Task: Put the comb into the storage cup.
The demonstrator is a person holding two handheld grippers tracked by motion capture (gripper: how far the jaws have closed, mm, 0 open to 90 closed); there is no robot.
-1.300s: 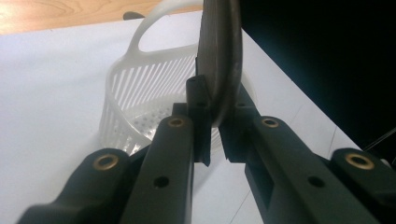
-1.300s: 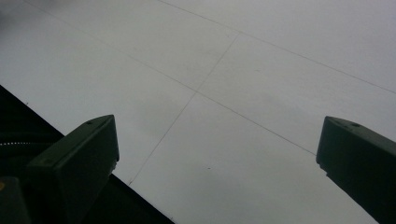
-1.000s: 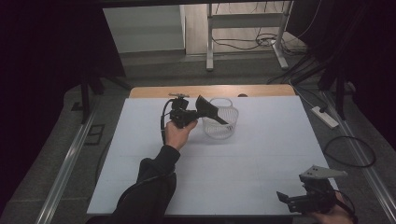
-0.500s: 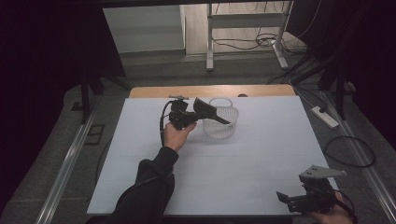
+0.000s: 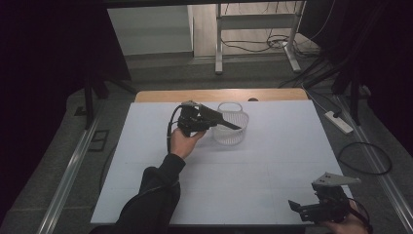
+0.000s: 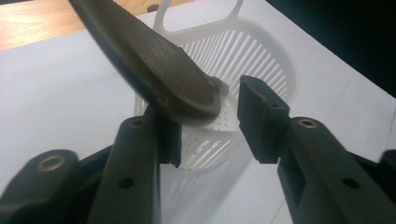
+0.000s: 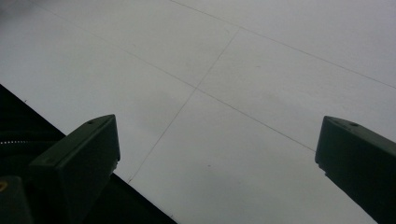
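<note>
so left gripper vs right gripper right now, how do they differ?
Left gripper reaches over the white basket at the far side of the table; right gripper sits at the near right edge over bare table. A dark ribbed object lies against the left's jaw; nothing sits between the right's. Both are open and hand-held.

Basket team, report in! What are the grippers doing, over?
Left gripper open at white basket, dark ribbed piece against one jaw. Right gripper open, low over table.

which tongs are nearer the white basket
Left. The left tongs reach over the basket at the table's far side, with a dark ribbed object against one jaw. The right tongs sit far off at the near right corner.
</note>
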